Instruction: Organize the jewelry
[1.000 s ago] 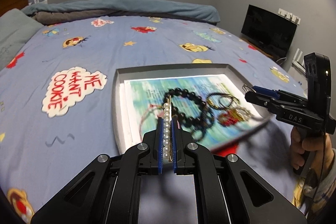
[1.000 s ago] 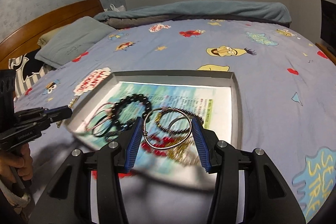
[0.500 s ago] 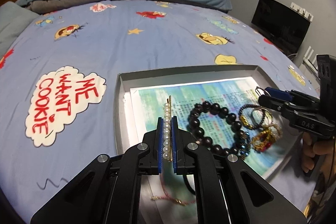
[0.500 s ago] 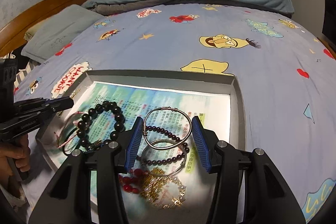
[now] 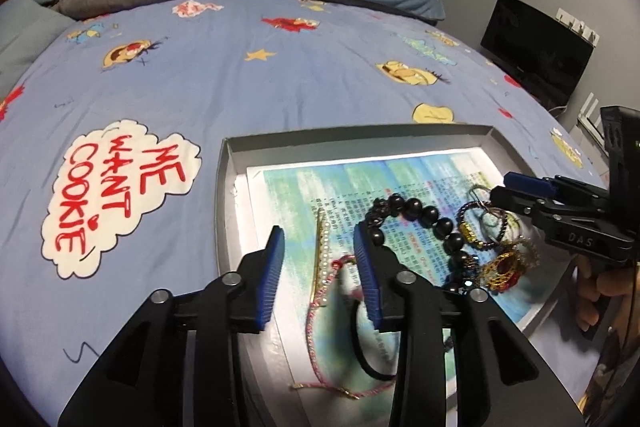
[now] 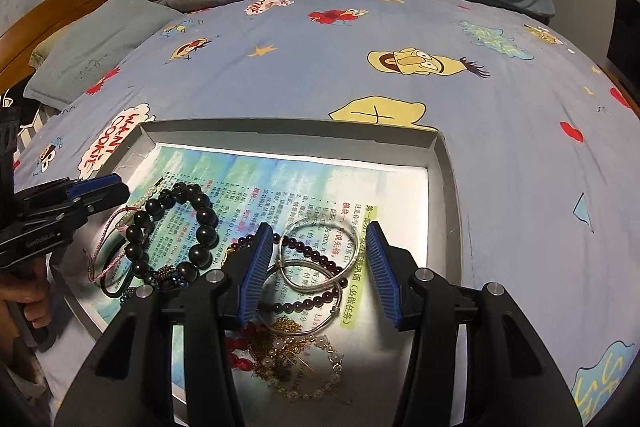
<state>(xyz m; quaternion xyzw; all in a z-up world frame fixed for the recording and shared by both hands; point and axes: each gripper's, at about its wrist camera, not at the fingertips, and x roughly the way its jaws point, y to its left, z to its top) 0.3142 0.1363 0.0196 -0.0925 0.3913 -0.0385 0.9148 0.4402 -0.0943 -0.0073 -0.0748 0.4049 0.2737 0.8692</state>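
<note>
The left gripper point(image 5: 320, 251) has its jaws spread over the pearl strand point(image 5: 323, 259), which lies free on the printed sheet point(image 5: 320, 187) in the grey tray point(image 6: 448, 187) on the bed point(image 5: 280, 87). The right gripper's point(image 6: 316, 267) jaws are spread too, either side of the silver bangles point(image 6: 320, 251) (resting beside a black bead bracelet point(image 6: 200, 223)).

A gold pearl hair clip point(image 5: 321, 250) lies flat on the printed sheet in the grey tray point(image 5: 224, 211), left of a black bead bracelet point(image 5: 424, 223), with silver bangles point(image 6: 320, 255) overlapping a dark-red bead strand point(image 6: 320, 267) further right.
</note>
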